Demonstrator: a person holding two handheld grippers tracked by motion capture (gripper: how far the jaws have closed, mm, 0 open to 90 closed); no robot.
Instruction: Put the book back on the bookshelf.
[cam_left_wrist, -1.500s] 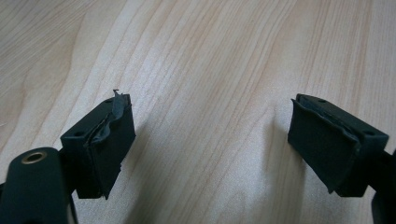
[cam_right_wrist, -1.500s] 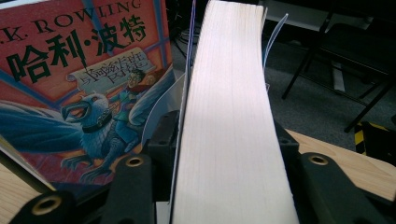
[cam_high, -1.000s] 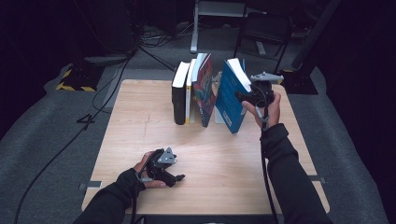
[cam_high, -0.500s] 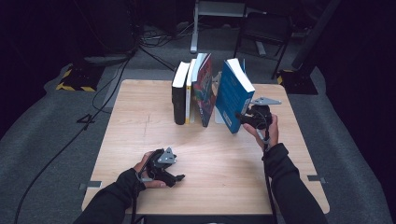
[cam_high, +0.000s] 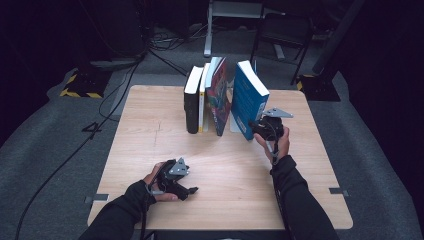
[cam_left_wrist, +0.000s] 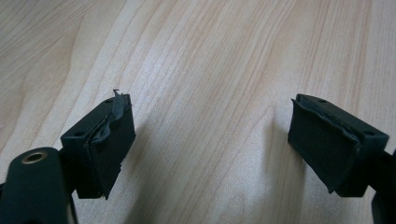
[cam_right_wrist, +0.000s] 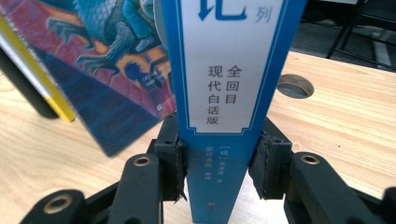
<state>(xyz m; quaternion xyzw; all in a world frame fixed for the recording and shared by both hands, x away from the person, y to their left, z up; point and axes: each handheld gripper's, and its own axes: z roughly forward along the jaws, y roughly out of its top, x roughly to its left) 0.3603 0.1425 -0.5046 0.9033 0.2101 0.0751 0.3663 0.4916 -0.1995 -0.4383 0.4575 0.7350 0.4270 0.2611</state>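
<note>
- Right gripper (cam_right_wrist: 217, 172) has its jaws on either side of the blue book (cam_right_wrist: 229, 93), at the foot of its spine; they have just been closing, and the pads now sit against both covers, so the book is held.
- From the high view that same right gripper (cam_high: 256, 128) is at the table end of the blue book (cam_high: 248, 97), which leans to the left, the rightmost in the row.
- Left gripper (cam_left_wrist: 210, 144) stands wide with nothing between its pads, just bare wood of the table (cam_left_wrist: 224, 56) below.
- Seen from above, the left gripper (cam_high: 186, 190) rests near the front edge of the table (cam_high: 310, 165), well apart from the books.
- Close up, the right gripper view shows a picture-cover book (cam_right_wrist: 107, 74) leaning just beside the blue one, and a round hole (cam_right_wrist: 294, 86) in the tabletop.
- Only from above does the row read whole: a black book (cam_high: 191, 102) upright at its left, then a yellow-edged book (cam_high: 202, 100), then the picture-cover book (cam_high: 220, 97).
</note>
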